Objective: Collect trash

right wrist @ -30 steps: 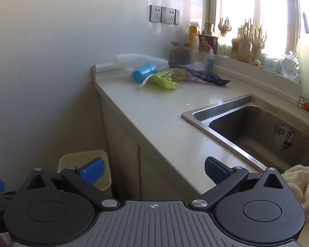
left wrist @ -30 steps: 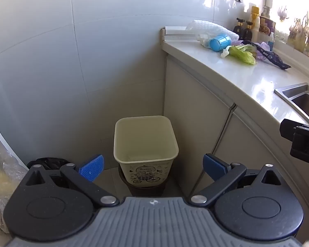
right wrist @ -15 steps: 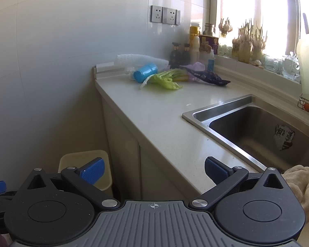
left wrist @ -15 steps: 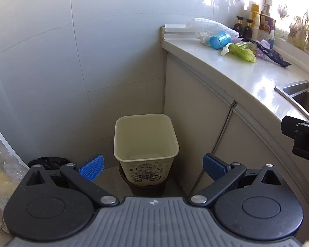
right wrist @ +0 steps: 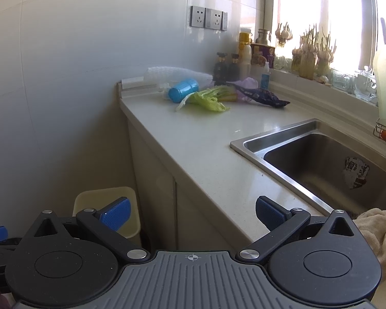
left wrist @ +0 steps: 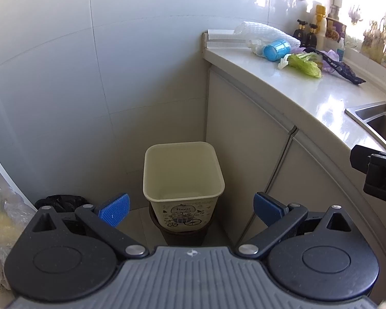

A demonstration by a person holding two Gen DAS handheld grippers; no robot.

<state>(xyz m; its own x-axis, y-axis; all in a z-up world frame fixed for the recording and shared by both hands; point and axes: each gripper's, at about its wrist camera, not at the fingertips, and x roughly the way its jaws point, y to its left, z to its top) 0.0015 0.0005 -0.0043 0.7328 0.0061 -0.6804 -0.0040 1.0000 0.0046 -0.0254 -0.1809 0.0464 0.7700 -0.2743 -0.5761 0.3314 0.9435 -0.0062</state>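
A cream trash bin stands on the floor in the corner beside the cabinet; it also shows in the right wrist view. Trash lies at the far end of the counter: a blue cup on its side, green lettuce leaves, a dark snack wrapper, a purple bag and white bubble wrap. These also show in the left wrist view, with the cup and lettuce. My left gripper is open and empty above the bin. My right gripper is open and empty near the counter's front edge.
A steel sink is set in the counter at the right, with a beige cloth at its near corner. Bottles and garlic jars line the windowsill. A clear plastic bag and a black bag lie on the floor at left.
The left wrist view has shifted slightly; the counter items sit a little higher in the frame. The right gripper has hardly moved. Both grippers stay open.
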